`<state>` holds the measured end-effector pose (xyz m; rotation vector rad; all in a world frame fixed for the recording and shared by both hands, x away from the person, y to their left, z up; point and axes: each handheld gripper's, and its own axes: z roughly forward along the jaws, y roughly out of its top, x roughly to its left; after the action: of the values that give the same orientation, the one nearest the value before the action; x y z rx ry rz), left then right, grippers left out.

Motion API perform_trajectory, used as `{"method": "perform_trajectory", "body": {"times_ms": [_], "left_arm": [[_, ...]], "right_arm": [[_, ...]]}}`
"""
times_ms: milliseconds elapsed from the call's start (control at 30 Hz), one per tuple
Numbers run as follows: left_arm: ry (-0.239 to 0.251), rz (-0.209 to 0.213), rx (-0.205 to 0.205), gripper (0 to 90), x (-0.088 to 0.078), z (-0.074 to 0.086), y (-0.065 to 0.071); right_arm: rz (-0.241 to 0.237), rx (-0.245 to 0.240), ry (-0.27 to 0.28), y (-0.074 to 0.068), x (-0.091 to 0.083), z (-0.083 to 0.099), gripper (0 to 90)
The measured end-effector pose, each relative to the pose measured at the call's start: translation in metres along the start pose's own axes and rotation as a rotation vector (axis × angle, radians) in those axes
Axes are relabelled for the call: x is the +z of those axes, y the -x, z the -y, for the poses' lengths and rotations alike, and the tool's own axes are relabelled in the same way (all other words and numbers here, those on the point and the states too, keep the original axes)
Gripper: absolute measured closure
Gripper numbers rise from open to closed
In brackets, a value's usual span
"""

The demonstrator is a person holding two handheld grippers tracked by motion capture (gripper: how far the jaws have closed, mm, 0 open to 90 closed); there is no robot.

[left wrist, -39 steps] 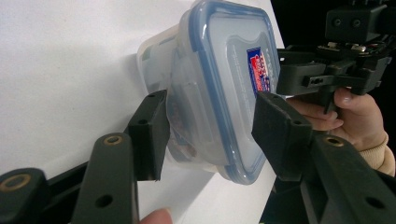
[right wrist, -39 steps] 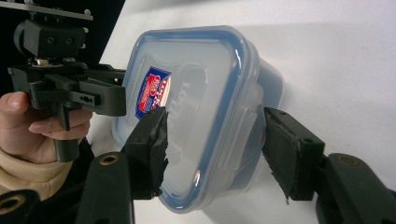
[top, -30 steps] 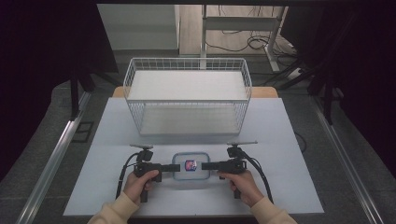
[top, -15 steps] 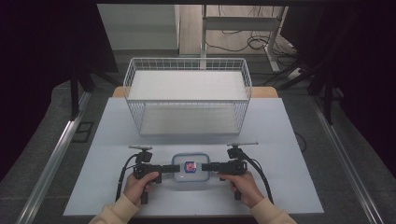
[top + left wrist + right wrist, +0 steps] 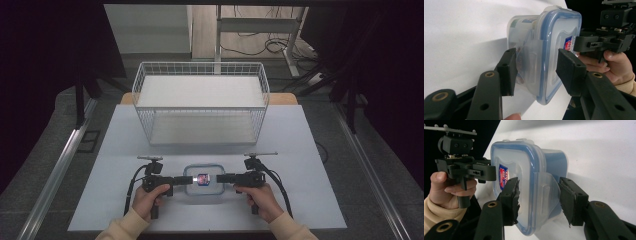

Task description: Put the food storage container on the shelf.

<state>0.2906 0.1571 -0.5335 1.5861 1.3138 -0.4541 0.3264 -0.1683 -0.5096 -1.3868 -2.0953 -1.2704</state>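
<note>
Dark curtains ring the room, and our white counter (image 5: 300,150) carries a white wire basket (image 5: 200,102) at its far side, well apart from our work. At the near edge, between our two hands, lies a clear plastic food container (image 5: 202,180) with a blue-rimmed snap lid (image 5: 564,45) and a small red and blue sticker (image 5: 202,178) on top. Our left claw (image 5: 183,180) comes in from the left and pinches the container's left side, one jaw on the lid, the other against the wall and its locking flap (image 5: 530,53). Our right claw (image 5: 222,178) comes in from the right, and its jaws have just been closing around the right-hand flap (image 5: 546,188); we cannot tell whether they press on it yet.
</note>
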Motion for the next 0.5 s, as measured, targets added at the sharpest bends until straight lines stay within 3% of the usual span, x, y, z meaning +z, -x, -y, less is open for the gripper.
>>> {"method": "perform_trajectory", "body": {"times_ms": [500], "left_arm": [[0.012,-0.004,0.019,52.5,-0.0012,-0.0039,0.0087]], "right_arm": [[-0.006,-0.003,0.029,-0.0027,-0.0064,-0.0027,51.6]]}}
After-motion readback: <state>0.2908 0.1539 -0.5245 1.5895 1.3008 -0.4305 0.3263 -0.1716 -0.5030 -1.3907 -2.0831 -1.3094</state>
